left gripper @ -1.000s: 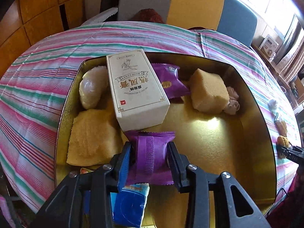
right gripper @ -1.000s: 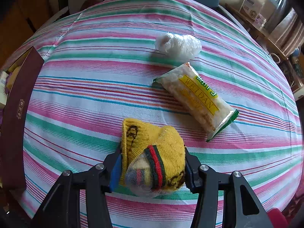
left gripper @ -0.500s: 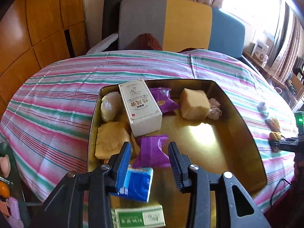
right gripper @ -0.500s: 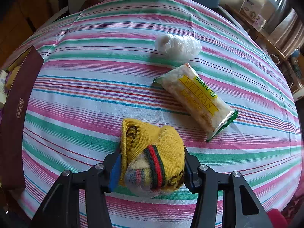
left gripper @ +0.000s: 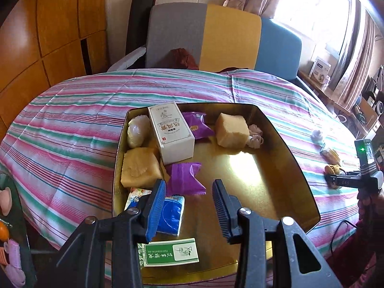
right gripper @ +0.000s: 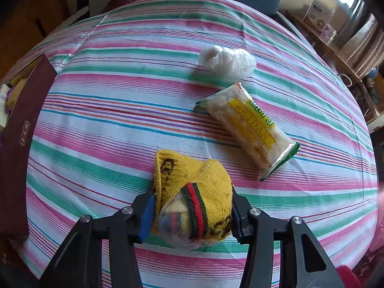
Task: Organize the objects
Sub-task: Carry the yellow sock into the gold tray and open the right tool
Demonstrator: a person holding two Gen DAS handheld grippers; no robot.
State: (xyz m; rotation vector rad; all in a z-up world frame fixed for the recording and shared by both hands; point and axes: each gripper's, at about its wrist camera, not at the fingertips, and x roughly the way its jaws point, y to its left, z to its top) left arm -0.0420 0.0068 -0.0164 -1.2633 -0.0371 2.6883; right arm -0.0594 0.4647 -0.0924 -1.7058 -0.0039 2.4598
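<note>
Since the earlier frames your left gripper (left gripper: 189, 206) has released the purple snack packet (left gripper: 185, 178) and pulled back and upward from the gold tin (left gripper: 297, 165); your right gripper (right gripper: 192, 212) has not shifted. The left jaws now stand wide apart and hold nothing, with ribbed blue pads facing inward. The crinkled purple foil packet lies flat on the tin's glossy floor, just ahead of the left jaw tip and clear of both pads. Around it you see a tall white carton (left gripper: 171, 132) lying on its side, a second purple packet (left gripper: 198, 128) behind the carton, two porous yellow sponge blocks (left gripper: 140, 166) (left gripper: 231, 130), a cloudy wrapped lump (left gripper: 136, 132) in the far left corner, a blue tissue pack (left gripper: 171, 216) under the left jaw, and a green-and-white flat box (left gripper: 170, 252) nearest you. The tin rests on a striped woven tablecloth (left gripper: 72, 129). In the right wrist view, your right jaws are closed against both sides of a knitted yellow sock (right gripper: 194, 196) with a red-and-green band, bunched and sitting on the cloth. A clear "WEIDAN" snack wrapper (right gripper: 249, 124) lies beyond it to the right, and a crumpled clear plastic bundle (right gripper: 226, 60) farther off. The tin's maroon outer wall (right gripper: 21, 129) appears at the left edge.
</note>
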